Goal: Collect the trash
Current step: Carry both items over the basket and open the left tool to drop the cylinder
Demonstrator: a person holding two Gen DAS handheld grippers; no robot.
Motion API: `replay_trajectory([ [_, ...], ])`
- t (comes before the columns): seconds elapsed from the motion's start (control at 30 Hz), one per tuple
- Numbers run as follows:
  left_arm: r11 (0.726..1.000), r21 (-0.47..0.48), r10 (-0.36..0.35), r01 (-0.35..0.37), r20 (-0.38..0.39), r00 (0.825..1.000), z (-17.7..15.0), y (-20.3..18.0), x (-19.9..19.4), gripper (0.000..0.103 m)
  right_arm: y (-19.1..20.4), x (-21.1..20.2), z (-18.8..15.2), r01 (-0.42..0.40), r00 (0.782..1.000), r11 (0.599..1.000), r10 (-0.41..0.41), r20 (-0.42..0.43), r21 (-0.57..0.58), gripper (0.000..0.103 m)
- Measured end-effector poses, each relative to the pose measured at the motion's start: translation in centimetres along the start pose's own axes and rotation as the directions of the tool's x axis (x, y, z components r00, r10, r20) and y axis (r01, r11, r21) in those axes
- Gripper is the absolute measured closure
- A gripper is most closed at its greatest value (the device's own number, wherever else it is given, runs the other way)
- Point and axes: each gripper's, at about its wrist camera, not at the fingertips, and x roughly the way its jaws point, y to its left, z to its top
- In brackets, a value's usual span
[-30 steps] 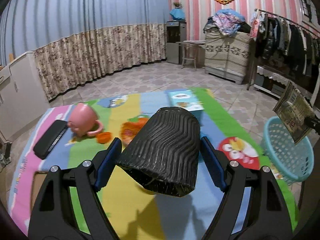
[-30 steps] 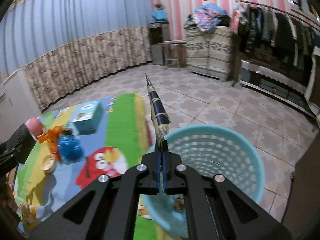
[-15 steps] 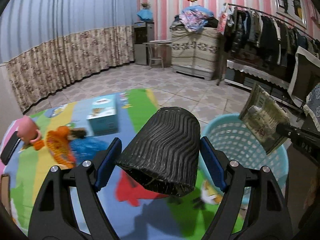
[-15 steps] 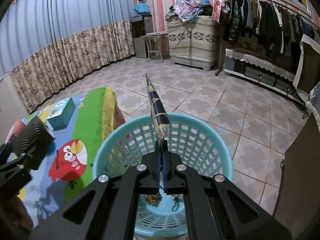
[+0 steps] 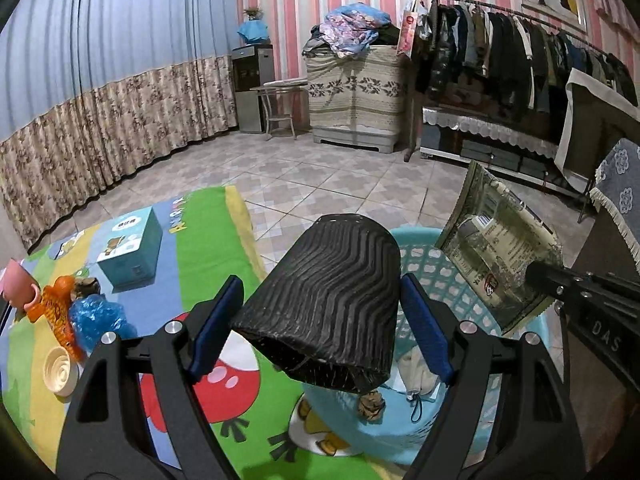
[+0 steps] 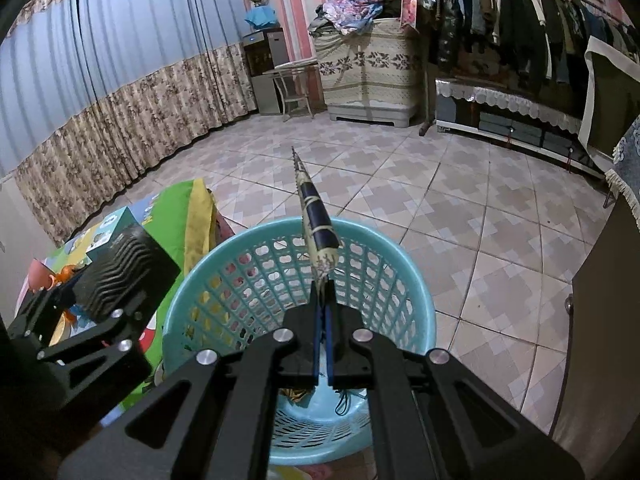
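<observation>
Trash first: black ribbed plastic cup [image 5: 324, 304] sits sideways between the blue-padded fingers of the left gripper [image 5: 320, 320], open mouth toward the camera; jaws are clamped on its two sides. Looks light and thin-walled, prob. flexes if squeezed harder, ribs give decent friction, so a mid-body hold w/ modest pressure seems right. It hangs over the near rim of the round turquoise plastic lattice basket [image 6: 384, 240], partly above the play mat.

Flat printed foil snack wrapper [image 6: 316, 236] is pinched by one edge in the right gripper [image 6: 322, 316], jaws pressed together on it, edge-on to that camera; the left view shows its face [image 5: 500, 256]. Very light, floppy, slick film; an edge pinch works, though I'd guess it may flutter or cling on release. It's above the basket opening.

Basket contents: crumpled brownish scrap [image 5: 370, 402], pale fabric-like pouch w/ dark cord [image 5: 416, 376]; rest of the bottom is hidden.

On the colourful cartoon play mat [image 5: 208, 248], well apart from the basket: crumpled blue plastic bag [image 5: 98, 316], orange wrapper [image 5: 56, 312], cream round lid [image 5: 58, 368], teal cardboard box [image 5: 130, 248], pink mug [image 5: 18, 284]. Which are trash, can't say for sure.
</observation>
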Motion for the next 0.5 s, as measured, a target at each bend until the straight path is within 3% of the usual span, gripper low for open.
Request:
replay_trajectory([
  [0.4, 0.999, 0.033, -0.004, 0.005, -0.027, 1.000, 0.5, -2.3, 2.7, 0.024, -1.4, 0.4, -0.1, -0.012, 1.000, 0.998, 0.013, -0.006, 0.065, 0.101],
  [0.5, 0.999, 0.048, 0.007, -0.006, -0.022, 1.000, 0.4, -2.7, 2.7, 0.018, -1.4, 0.4, -0.2, -0.012, 1.000, 0.998, 0.013, -0.007, 0.064, 0.101],
])
